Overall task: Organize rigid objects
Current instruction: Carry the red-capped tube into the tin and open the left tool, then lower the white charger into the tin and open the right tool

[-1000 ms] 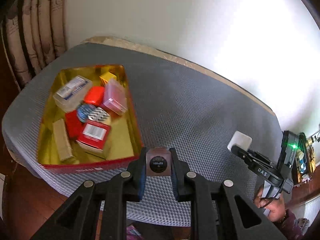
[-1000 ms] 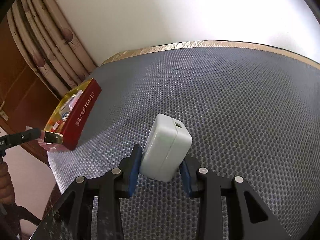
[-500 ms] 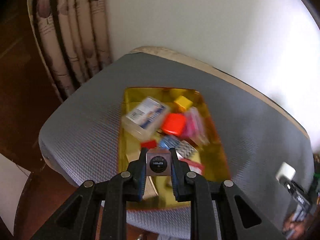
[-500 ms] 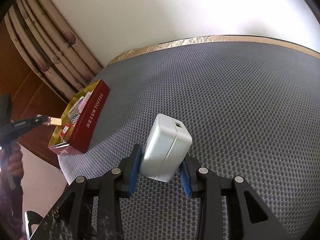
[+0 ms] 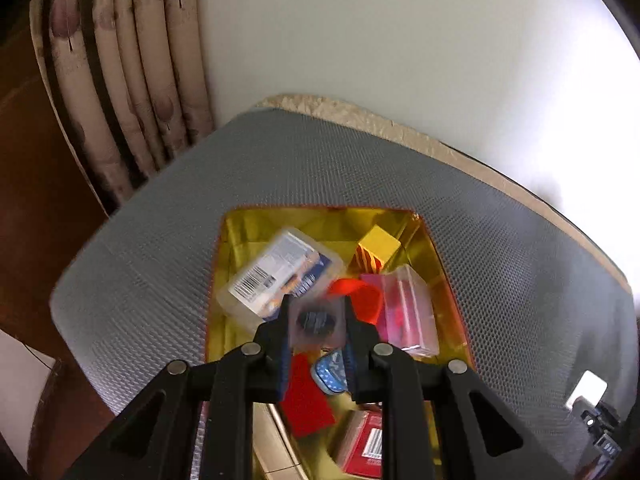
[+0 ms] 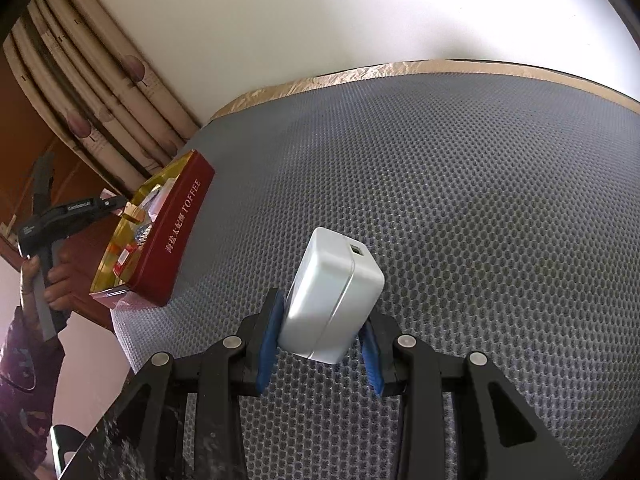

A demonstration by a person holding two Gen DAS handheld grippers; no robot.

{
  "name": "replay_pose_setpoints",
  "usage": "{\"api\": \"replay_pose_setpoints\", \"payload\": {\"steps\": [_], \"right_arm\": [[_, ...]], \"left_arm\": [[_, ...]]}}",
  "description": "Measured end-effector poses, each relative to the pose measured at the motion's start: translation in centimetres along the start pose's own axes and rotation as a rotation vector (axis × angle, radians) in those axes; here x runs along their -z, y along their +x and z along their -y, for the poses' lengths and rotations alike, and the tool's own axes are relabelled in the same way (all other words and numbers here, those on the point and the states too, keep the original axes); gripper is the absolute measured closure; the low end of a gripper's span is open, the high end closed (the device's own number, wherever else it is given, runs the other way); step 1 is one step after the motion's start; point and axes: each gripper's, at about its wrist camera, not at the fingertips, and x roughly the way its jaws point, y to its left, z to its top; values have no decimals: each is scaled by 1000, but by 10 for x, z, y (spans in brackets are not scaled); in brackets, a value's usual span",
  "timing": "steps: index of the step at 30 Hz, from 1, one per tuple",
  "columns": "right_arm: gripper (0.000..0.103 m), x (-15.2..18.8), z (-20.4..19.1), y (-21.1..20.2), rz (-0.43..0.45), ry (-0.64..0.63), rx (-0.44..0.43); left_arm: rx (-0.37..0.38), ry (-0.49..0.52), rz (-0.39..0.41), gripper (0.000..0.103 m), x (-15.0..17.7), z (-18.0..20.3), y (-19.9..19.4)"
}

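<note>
Left gripper (image 5: 317, 322) pinching a small blurred block (image 5: 317, 322) over the tin; label unreadable.
Red toffee tin (image 6: 176, 240) sitting near the table's (image 6: 460, 184) left edge, holding jumbled boxes, partly hidden; right gripper (image 6: 320, 326) clamping white charger (image 6: 334, 292).

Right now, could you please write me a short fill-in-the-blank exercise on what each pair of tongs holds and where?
1. The left tongs grip a small square block above the gold-lined ____ tin.
2. The right tongs hold a ____ plastic charger.
3. The yellow cube lies ____ the tin.
4. The tin stands on a grey ____ mat.

Missing words: red; white; inside; mesh
</note>
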Motion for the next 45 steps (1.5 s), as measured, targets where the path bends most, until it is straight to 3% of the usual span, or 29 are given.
{"api": "replay_pose_setpoints", "payload": {"steps": [4,9,11,16,21,25,28,35,42,45], "right_arm": [[69,-1,-6,2,-4,-7,-7],[69,-7,-24,0,0,-26,-35],[69,-12,-35,-1,5,-38,-58],[69,-31,-90,7,-2,-99,-172],[69,-53,-154,42,-44,-153,-271],[69,-64,-195,77,-104,-150,-332],[69,-67,-224,106,-152,-167,-323],[69,-72,-262,154,-225,-188,-265],[68,-72,-272,179,-275,-179,-236],[67,-73,-275,179,-251,-189,-222]], "left_arm": [[8,-43,-34,77,7,-8,5],[17,-155,-1,71,23,-35,-20],[-15,-199,23,69,34,-46,-33],[-60,-201,39,69,59,-56,-55],[-144,-147,89,69,74,-60,-63],[-178,-174,129,69,80,-73,-64],[-142,-220,130,69,82,-83,-60],[-151,-159,99,69,83,-82,-50],[-105,-170,51,67,83,-87,-42],[-106,-167,56,67,83,-87,-44]]}}
